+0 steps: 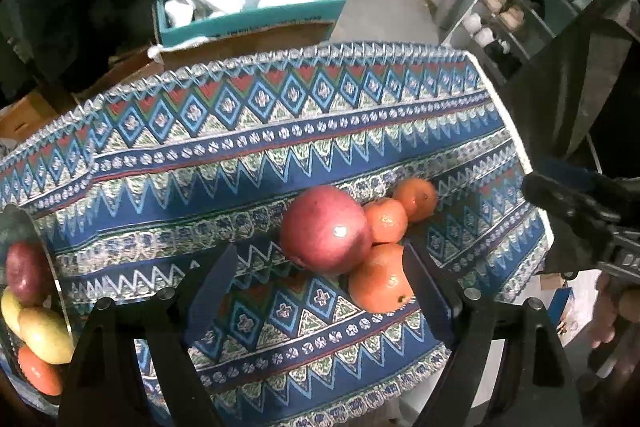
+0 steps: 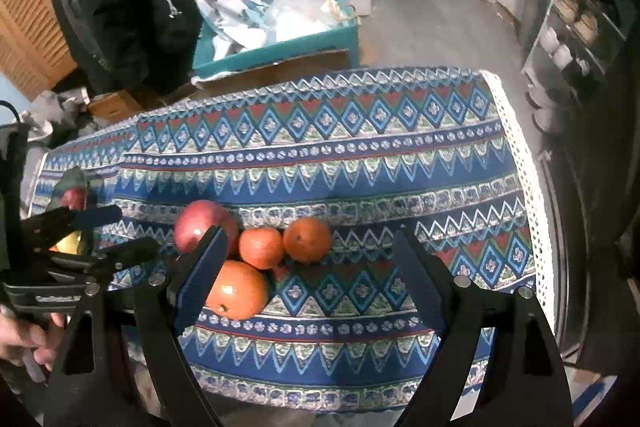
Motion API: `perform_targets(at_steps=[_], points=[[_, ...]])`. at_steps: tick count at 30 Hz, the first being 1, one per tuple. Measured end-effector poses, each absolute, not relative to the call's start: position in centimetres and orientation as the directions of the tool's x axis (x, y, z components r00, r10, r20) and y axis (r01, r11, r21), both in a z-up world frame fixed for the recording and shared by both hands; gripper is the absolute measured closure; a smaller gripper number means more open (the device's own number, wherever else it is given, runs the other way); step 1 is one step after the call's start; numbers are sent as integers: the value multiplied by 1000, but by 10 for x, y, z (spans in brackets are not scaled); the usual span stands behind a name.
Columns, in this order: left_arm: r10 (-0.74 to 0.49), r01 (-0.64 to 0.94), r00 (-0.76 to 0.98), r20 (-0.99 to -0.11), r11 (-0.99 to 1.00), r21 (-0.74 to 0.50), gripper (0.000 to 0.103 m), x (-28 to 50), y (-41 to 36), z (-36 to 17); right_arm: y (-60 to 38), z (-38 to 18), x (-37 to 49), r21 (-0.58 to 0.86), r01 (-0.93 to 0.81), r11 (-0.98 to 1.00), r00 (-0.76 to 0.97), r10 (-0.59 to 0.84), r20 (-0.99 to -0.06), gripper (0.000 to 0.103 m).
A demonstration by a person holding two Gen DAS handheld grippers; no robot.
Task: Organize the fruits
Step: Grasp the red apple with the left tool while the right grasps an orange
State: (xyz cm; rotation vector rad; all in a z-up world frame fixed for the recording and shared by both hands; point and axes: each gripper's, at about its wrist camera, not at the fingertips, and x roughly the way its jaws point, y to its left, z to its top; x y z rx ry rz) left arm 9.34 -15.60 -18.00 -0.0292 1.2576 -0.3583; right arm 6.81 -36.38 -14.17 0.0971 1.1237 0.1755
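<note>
- The left tongs [image 1: 324, 279] stand wide apart above the patterned cloth [image 1: 256, 155] on the desk; nothing is between the pads; the large orange [image 1: 378, 281] lies just inside the right-hand finger, whether touching it I cannot tell; the red apple [image 1: 326, 229] sits just beyond.
- The right tongs [image 2: 308, 267] are likewise spread wide and hold nothing; bare cloth shows between the fingers; the left-hand finger crosses in front of the apple [image 2: 200, 223] and the large orange [image 2: 240, 291].
- The fruit forms one tight cluster near the middle of the desk: apple, large orange, and two smaller oranges [image 1: 386, 221] [image 1: 416, 199] side by side, each touching its neighbour.
- At the desk's left end a container [image 1: 16, 227], dark-rimmed, holds a reddish fruit, a yellow one [image 1: 44, 335] and an orange one; it stands well apart from the cluster.
- A hand [image 2: 24, 339] grips the left tool's handle at the edge of the right view.
- Beyond the desk: a teal box [image 1: 256, 15] stuffed with bags; a shelf [image 1: 532, 7] of shoes to the right.
</note>
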Motion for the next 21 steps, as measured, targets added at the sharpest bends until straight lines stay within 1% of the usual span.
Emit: perform_targets(at_steps=[3, 21], points=[[-262, 259, 246, -933, 945, -197, 17, 98, -162, -193, -367, -147, 70, 167, -85, 982, 411, 188, -892, 19], [-244, 284, 144, -959, 939, -196, 17, 118, -183, -243, -376, -186, 82, 173, -52, 984, 333, 180, -925, 19]])
